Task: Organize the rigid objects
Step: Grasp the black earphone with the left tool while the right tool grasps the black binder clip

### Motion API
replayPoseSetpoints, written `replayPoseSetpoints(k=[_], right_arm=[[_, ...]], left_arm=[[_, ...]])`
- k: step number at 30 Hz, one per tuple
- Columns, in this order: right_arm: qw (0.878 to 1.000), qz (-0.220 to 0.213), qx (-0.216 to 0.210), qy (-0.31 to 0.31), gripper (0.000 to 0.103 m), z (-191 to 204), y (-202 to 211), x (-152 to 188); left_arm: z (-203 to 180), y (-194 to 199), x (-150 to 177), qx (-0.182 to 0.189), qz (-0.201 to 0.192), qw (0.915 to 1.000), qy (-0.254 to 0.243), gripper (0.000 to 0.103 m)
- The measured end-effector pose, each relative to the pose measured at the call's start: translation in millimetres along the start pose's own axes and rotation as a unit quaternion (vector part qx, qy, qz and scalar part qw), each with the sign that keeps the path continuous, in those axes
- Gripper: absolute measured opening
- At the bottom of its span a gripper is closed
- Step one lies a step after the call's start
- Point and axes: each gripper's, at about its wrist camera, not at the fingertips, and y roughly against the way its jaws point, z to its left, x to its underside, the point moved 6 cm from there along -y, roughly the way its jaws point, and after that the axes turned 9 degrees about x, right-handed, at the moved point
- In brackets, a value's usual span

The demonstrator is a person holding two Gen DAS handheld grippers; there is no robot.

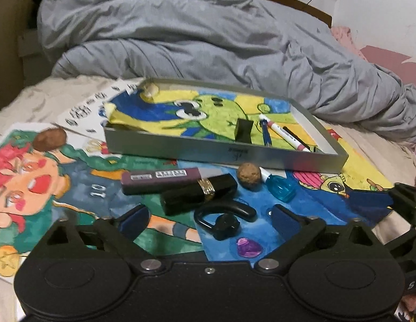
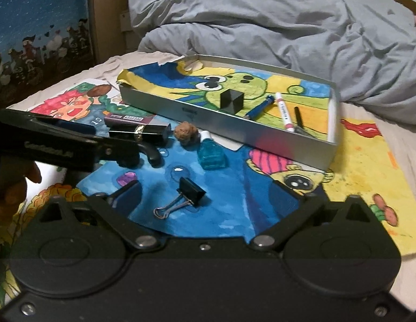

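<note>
Pens (image 1: 284, 134) and a black block (image 1: 243, 130) are already in the tin tray (image 1: 234, 155); lipstick (image 1: 199, 193), binder clip (image 2: 190, 191) and blue bottle (image 2: 211, 155) remain outside. The left gripper (image 1: 208, 214) and right gripper (image 2: 216, 196) are open, nothing held.

There is one grey metal tray (image 2: 261, 145) on the bed. Inside it I count four things: one black block (image 2: 231, 101), one blue pen (image 2: 257, 110), one white marker (image 2: 284, 112) with a pink end, and one thin black pen (image 2: 299, 118). Outside the tray there are two walnuts (image 1: 250, 174) (image 1: 50, 139), one black lipstick (image 1: 198, 193), one purple box (image 1: 159, 180), one small blue bottle (image 2: 211, 155), one black earpiece (image 1: 225, 218) and one black binder clip (image 2: 190, 193). Several coloured drawings (image 2: 229, 187) lie under everything; their exact number I cannot tell. One grey duvet (image 2: 261, 21) is behind.
</note>
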Motion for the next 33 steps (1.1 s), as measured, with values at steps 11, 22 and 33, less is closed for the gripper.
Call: replayPoseSetpoints(k=[11,22,33], right_arm=[[1.000,0.015,-0.010,0.006,0.065,7.4,-12.8,5.2],[1.000,0.017,-0.014,0.022,0.040,13.9,-14.4,4.3],[0.999,0.014,-0.027,0.023,0.019,18.1,-13.2,3.6]], left_arm=[[-8.2,-20.6,4.0,0.009,0.021,0.9997,0.002,0.066],[-11.2,-22.9,5.5,-0.012,0.031,0.9992,-0.021,0.044],[-20.7,-15.3,10.3,-0.001,0.032,0.9988,-0.037,0.043]])
